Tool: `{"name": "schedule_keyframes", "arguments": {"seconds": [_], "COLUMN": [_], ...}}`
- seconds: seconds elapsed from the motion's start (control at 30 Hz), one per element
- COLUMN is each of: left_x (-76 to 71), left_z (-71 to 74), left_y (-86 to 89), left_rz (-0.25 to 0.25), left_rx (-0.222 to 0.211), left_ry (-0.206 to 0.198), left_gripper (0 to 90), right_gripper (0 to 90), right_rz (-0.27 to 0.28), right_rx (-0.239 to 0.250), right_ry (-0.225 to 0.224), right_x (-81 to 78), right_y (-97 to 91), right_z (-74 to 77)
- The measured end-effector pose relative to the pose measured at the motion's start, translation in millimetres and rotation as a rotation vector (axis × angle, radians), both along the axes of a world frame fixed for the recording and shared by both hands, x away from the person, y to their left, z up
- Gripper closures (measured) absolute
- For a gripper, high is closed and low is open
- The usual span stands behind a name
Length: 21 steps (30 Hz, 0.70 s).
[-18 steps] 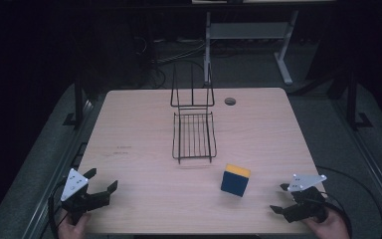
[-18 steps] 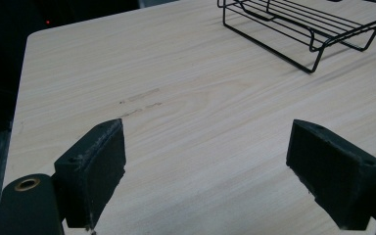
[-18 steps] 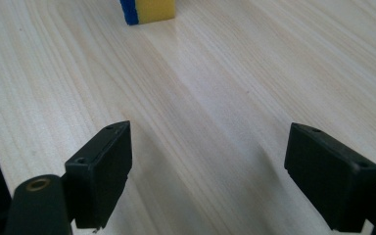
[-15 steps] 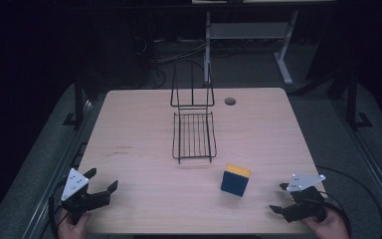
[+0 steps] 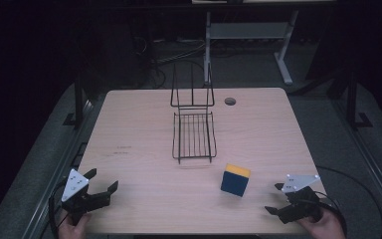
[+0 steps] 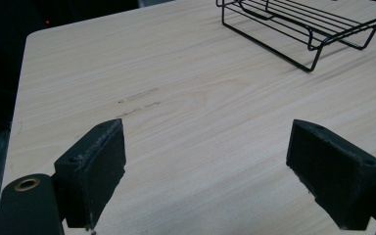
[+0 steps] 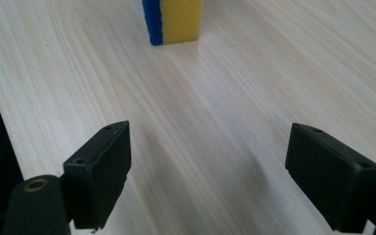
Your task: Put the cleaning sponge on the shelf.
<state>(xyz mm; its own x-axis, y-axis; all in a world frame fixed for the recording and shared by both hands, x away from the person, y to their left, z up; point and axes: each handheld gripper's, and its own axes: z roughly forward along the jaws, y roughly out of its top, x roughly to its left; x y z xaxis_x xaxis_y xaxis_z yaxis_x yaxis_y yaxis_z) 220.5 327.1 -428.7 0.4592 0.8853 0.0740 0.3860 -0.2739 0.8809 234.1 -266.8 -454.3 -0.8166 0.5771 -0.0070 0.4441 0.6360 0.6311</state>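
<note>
One pale wooden tabletop (image 5: 139, 129) sits in a dark room, seen from above the person's side. A small round hole (image 5: 230, 101) lies near its far edge, right of centre. In the middle of the tabletop stands a black wire rack (image 5: 194, 134), its flat barred tray lying on the wood and its tall wire back rising at the far end. In the left gripper view the rack (image 6: 303, 24) appears at the upper right, well apart from the fingers.

A sponge block (image 5: 236, 180), yellow on top with dark blue sides, stands on the tabletop near and to the right of the rack, apart from it. In the right gripper view the sponge (image 7: 174, 20) stands straight ahead, yellow face beside a blue layer, well beyond the fingers.

The left gripper (image 5: 102, 185) is held at the near left corner, its fingers (image 6: 95, 171) spread wide with bare wood between them. The right gripper (image 5: 274, 198) is held at the near right corner, right of the sponge and not touching it; its fingers (image 7: 100, 169) also stand wide apart, holding nothing.
</note>
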Motion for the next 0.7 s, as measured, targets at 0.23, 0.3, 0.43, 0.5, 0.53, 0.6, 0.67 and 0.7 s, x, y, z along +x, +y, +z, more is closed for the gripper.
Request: {"name": "schedule_keyframes", "arguments": {"seconds": [0.23,0.3,0.43,0.5,0.53,0.6,0.67,0.7], "left_x": [0.3,0.1,-0.3,-0.4,-0.5,-0.7,-0.6,-0.6], "left_z": [0.0,0.2,0.5,0.5,0.6,0.7,0.7,0.8], "left_y": [-0.6,-0.5,0.5,0.5,0.4,-0.1,-0.3,-0.3], "left_rz": [-0.001,-0.001,0.003,0.004,0.002,0.001,-0.001,0.0], "left_rx": [0.002,0.001,-0.001,-0.004,0.0,-0.001,0.0,0.001], "left_ry": [0.0,-0.001,-0.001,-0.001,-0.003,-0.004,-0.003,-0.003], "left_gripper": [14.1,14.1,14.1,14.1,14.1,14.1,14.1,14.1], "right_gripper": [16.6,16.6,16.3,15.9,15.8,15.8,15.7,15.8], "right_rz": [0.021,0.028,0.039,0.042,0.046,0.044,0.05,0.053], "right_rx": [0.004,0.0,0.005,0.007,0.008,0.016,0.014,0.016], "right_ry": [-0.001,-0.004,-0.004,-0.006,-0.015,-0.007,-0.005,-0.007], "right_x": [0.2,0.6,0.7,0.7,1.1,1.3,1.9,2.0], "right_y": [8.9,11.4,16.1,17.1,18.5,20.2,21.8,23.0], "right_z": [1.6,2.2,3.9,4.4,5.1,5.7,6.6,7.0]}}
